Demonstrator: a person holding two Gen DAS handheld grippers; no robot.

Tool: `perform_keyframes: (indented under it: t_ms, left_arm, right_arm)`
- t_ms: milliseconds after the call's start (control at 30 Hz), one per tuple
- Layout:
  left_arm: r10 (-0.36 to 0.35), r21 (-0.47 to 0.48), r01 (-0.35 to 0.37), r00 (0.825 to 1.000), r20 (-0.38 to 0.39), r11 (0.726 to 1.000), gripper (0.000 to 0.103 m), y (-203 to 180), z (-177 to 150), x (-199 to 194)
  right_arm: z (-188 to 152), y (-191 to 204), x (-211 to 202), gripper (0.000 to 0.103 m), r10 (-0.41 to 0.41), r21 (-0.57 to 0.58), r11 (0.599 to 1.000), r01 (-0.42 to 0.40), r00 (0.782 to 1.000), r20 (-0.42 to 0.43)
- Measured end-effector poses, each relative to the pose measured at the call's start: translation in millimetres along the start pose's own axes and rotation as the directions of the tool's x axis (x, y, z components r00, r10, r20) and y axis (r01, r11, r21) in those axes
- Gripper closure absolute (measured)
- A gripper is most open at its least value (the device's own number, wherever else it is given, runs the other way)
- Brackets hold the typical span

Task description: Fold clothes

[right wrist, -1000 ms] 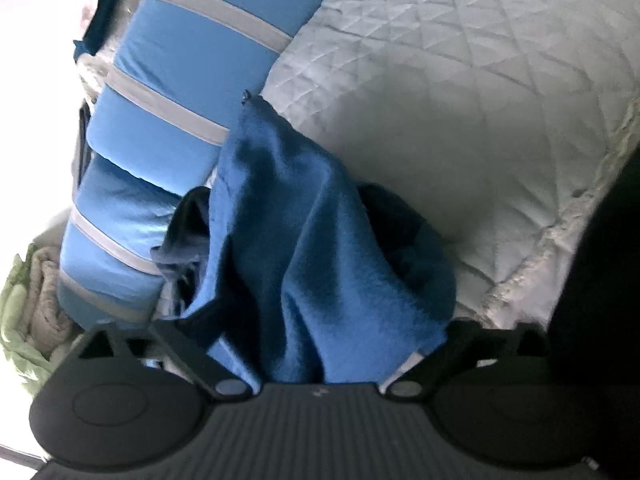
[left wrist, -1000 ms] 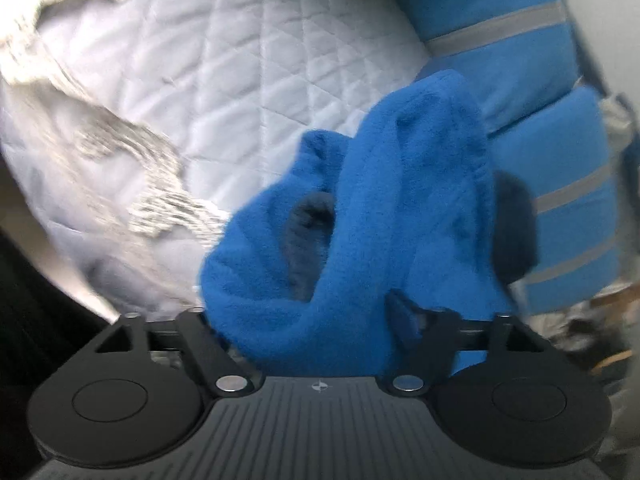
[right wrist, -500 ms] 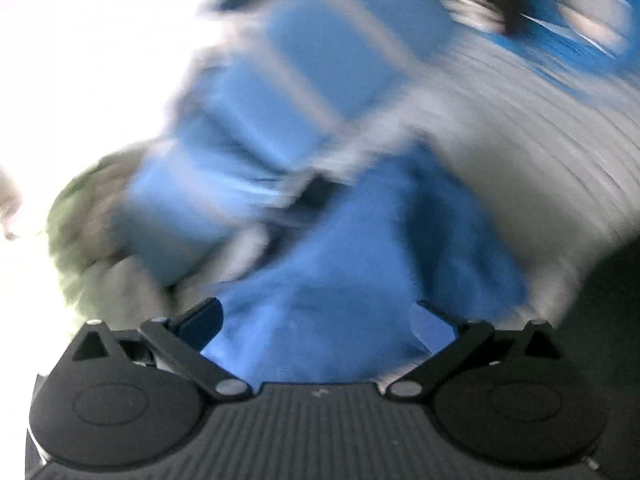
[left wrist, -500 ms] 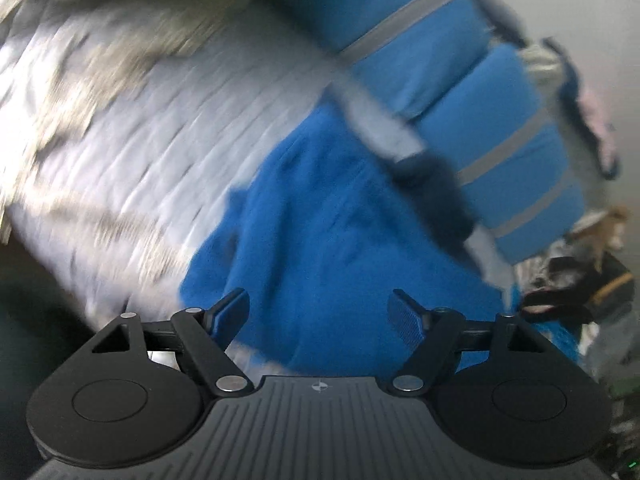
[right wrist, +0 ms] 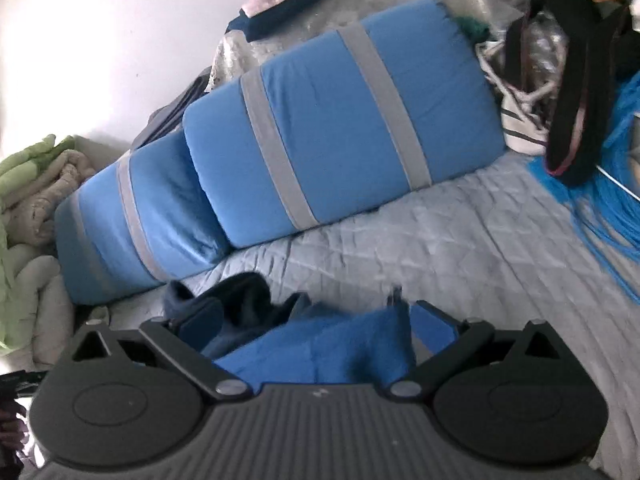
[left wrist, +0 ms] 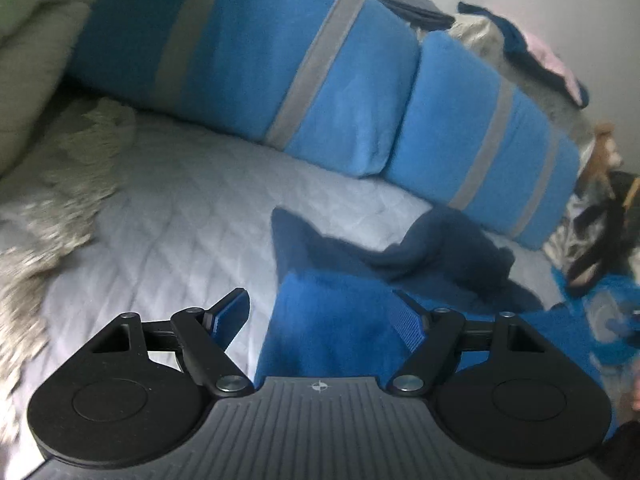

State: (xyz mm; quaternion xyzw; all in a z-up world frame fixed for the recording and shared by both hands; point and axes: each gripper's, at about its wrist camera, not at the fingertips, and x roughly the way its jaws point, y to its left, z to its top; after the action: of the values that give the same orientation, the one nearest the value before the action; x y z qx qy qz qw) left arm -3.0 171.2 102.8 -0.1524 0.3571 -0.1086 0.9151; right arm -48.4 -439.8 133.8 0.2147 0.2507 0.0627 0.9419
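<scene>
A blue fleece garment (left wrist: 332,340) lies crumpled on the white quilted bed (left wrist: 180,208), with a darker navy part (left wrist: 440,256) bunched behind it. My left gripper (left wrist: 319,318) hovers just above it with the jaws wide. The cloth lies under the right finger, and the left finger stands over bare quilt. In the right wrist view the same garment (right wrist: 320,352) fills the gap of my right gripper (right wrist: 316,324), whose jaws are also wide apart and do not press on it. One cloth corner (right wrist: 398,304) sticks up beside the right finger.
Two blue pillows with grey stripes (left wrist: 280,68) (left wrist: 480,140) lean along the back of the bed. A beige fringed throw (left wrist: 60,184) lies at the left. Green and beige bedding (right wrist: 32,184) is piled at one end. Blue cord (right wrist: 600,208) and dark straps (right wrist: 568,80) clutter the other.
Both views have rolled and drawn back and up from the garment. It filled the frames before and now lies low and flatter on the quilt. The jaws stay equally wide.
</scene>
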Motion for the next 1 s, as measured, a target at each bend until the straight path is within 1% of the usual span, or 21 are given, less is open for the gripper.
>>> perform_keyframes:
  t_ms: [67, 133, 200, 267, 333, 533, 667, 733, 767, 800, 833, 900, 1000]
  left_arm:
    - [-0.032, 0.014, 0.032, 0.999, 0.001, 0.999, 0.027, 6.5, -1.8, 7.6]
    - [-0.072, 0.009, 0.072, 0.997, 0.005, 0.997, 0.028, 14.7, -7.4, 11.1]
    - [-0.101, 0.005, 0.101, 0.995, 0.000, 0.995, 0.028, 20.9, -9.3, 10.4]
    - [-0.137, 0.025, 0.137, 0.991, 0.007, 0.990, 0.028, 25.8, -10.1, 7.8]
    - [-0.174, 0.050, 0.173, 0.985, 0.011, 0.984, 0.028, 30.0, -10.7, 5.5]
    - [-0.267, 0.073, 0.267, 0.964, -0.015, 0.961, 0.028, 42.4, -16.2, 11.1]
    - [-0.294, 0.093, 0.295, 0.955, -0.033, 0.951, 0.030, 42.5, -17.5, 18.4]
    - [-0.302, 0.098, 0.304, 0.953, -0.038, 0.948, 0.043, 41.9, -17.0, 22.3]
    - [-0.306, 0.095, 0.309, 0.951, -0.042, 0.946, 0.062, 42.0, -16.4, 24.4]
    - [-0.305, 0.094, 0.308, 0.951, -0.041, 0.947, 0.072, 41.9, -16.2, 25.6]
    - [-0.299, 0.095, 0.301, 0.954, -0.036, 0.949, 0.077, 41.5, -16.3, 26.2]
    - [-0.288, 0.097, 0.289, 0.957, -0.017, 0.952, 0.081, 41.5, -16.4, 25.4]
    - [-0.252, 0.070, 0.250, 0.968, 0.012, 0.966, 0.083, 43.4, -15.3, 25.1]
  right_arm:
    - [1.5, -6.3, 11.3, 0.000, -0.003, -0.030, 1.000, 0.005, 0.999, 0.046]
    - [0.0, -12.9, 20.1, 0.000, 0.005, -0.051, 0.999, -0.001, 0.997, 0.072]
    - [2.1, -18.7, 26.6, 0.000, 0.007, -0.022, 1.000, -0.007, 0.999, 0.032]
    - [5.8, -21.5, 26.0, 0.000, 0.061, -0.016, 0.998, -0.060, 0.998, 0.027]
    - [8.1, -22.1, 24.9, 0.000, 0.093, -0.035, 0.995, -0.092, 0.995, 0.031]
    - [7.4, -35.0, 40.6, 0.000, 0.122, 0.051, 0.991, -0.122, 0.992, -0.007]
    - [6.5, -38.6, 44.4, 0.000, 0.115, 0.055, 0.992, -0.114, 0.993, -0.016]
    - [6.1, -39.6, 44.8, 0.000, 0.115, 0.056, 0.992, -0.114, 0.993, -0.017]
    - [6.4, -40.0, 44.7, 0.000, 0.114, 0.056, 0.992, -0.113, 0.993, -0.017]
    - [6.6, -40.4, 44.9, 0.000, 0.114, 0.056, 0.992, -0.113, 0.993, -0.017]
    - [6.8, -40.9, 45.1, 0.000, 0.114, 0.055, 0.992, -0.113, 0.993, -0.018]
    - [7.2, -42.1, 45.7, 0.000, 0.111, 0.056, 0.992, -0.110, 0.994, -0.020]
    - [7.8, -46.2, 46.6, 0.000, 0.092, 0.076, 0.993, -0.090, 0.995, -0.029]
